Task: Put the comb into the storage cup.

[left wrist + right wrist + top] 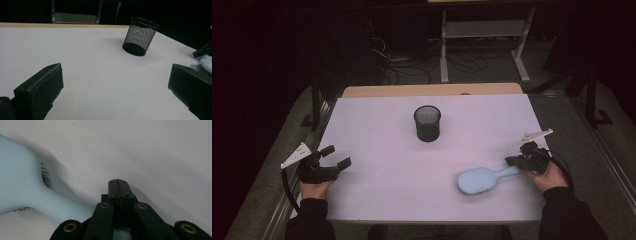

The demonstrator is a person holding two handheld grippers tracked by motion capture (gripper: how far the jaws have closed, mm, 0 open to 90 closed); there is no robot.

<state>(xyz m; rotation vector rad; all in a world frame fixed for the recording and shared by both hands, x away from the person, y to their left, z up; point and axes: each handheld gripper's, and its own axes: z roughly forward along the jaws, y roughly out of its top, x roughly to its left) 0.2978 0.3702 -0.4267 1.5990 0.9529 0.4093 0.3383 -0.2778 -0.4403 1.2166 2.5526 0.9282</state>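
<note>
A pale blue plastic hairbrush (486, 179) lies bristles down on the white tabletop (387, 125) at the lower right of the high view, its handle pointing right. The right gripper (518, 161) meets the handle's end with its jaws pressed fully together; whether they pinch the handle cannot be told. At lower left, the left gripper (337, 157) hovers with jaws wide and nothing between them. A black mesh cup (427, 123) stands upright at centre.

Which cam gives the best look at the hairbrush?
High view: the whole light-blue hairbrush lies on the table, handle toward the right gripper. The right gripper view crops it to handle, part of the head and some bristles; the left gripper view catches a sliver at its right edge.
</note>
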